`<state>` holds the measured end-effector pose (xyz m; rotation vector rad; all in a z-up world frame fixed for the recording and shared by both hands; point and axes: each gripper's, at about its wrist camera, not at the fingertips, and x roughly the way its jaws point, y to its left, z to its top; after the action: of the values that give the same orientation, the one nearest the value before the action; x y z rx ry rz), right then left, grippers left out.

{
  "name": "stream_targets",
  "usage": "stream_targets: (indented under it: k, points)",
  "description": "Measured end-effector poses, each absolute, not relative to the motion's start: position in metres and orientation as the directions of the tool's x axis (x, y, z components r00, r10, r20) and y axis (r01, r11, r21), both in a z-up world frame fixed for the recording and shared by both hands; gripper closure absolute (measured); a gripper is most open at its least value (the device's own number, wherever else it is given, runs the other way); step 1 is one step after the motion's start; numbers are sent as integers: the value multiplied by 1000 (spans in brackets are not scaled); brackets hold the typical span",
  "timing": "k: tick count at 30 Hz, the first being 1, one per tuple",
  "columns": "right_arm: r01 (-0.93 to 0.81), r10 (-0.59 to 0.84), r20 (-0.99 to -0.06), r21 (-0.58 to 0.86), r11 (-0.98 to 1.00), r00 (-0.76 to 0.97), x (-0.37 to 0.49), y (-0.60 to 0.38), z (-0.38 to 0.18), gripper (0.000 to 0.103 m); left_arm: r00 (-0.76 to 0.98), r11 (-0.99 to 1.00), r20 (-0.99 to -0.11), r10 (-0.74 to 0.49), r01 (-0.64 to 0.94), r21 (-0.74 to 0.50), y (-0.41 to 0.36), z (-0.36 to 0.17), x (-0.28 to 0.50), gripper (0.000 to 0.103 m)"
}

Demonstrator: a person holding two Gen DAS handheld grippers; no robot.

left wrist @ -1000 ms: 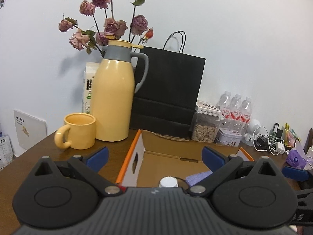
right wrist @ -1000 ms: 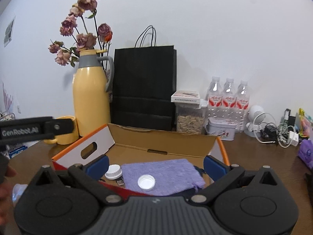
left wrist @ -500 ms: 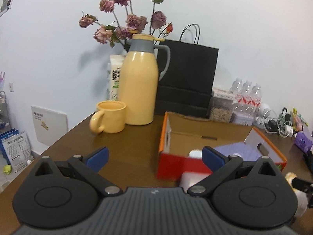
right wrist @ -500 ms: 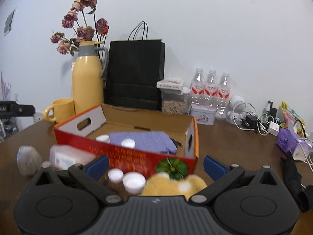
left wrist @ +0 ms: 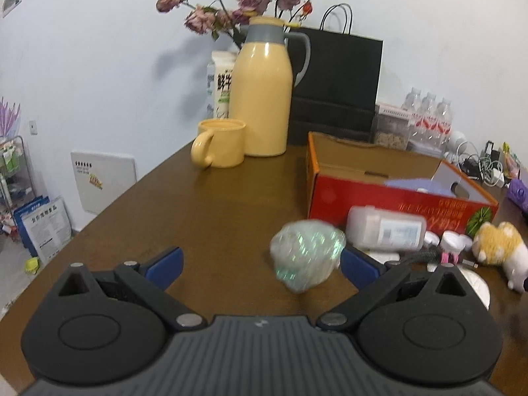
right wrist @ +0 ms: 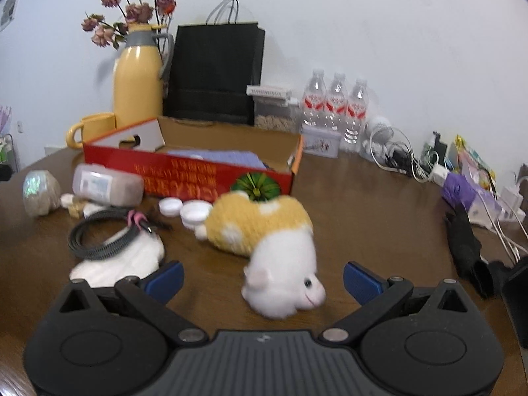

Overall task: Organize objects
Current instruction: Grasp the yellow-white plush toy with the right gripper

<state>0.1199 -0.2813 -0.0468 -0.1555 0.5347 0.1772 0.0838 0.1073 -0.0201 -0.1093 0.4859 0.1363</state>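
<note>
A red cardboard box [left wrist: 389, 194] [right wrist: 184, 171] with a purple cloth inside sits mid-table. In front of it lie a clear plastic jar on its side [left wrist: 384, 229] [right wrist: 107, 184], a shiny crumpled wrapper ball [left wrist: 307, 255] [right wrist: 39, 191], white caps [right wrist: 194, 211], a coiled black cable [right wrist: 105, 231] on a white cloth, and a yellow-and-white plush toy [right wrist: 267, 241] [left wrist: 498, 250]. My left gripper [left wrist: 260, 265] is open, the wrapper ball just ahead of its right finger. My right gripper [right wrist: 262, 277] is open with the plush's white head between its fingers.
A yellow thermos [left wrist: 262, 99] with dried flowers, a yellow mug [left wrist: 221, 148], a black paper bag [left wrist: 336, 89], water bottles [right wrist: 335, 109], a seed container and a tin stand along the wall. Tangled chargers [right wrist: 402, 158], purple packets and a black item [right wrist: 465, 244] crowd the right.
Both grippers have pulled back from over the box toward the table's near side. The loose items in front of the box have come into view, and the plush now sits between the right fingers.
</note>
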Motion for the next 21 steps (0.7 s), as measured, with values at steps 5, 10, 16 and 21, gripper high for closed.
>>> stream_targets:
  k: [5,10,16,21]
  points:
    - [-196,125,-541,-76,978,832,136,-287,-51,0,865,983,-488,112,-169,-74,110,-24,81,0]
    - [-190,124,-563,-61,980,817,163,-287,-53,0,868,984,-485,106,-163,-76,109,-21,81,0]
    - [-164,115,-596,-27,986,794,189,-286,-63,5,866,983,-488,109,-166,-73,107,-21,83,0]
    - [-179,154,-585,14,984,796,192,-282,-69,24,864,985,-493,102,-157,-71,102,-22,86,0]
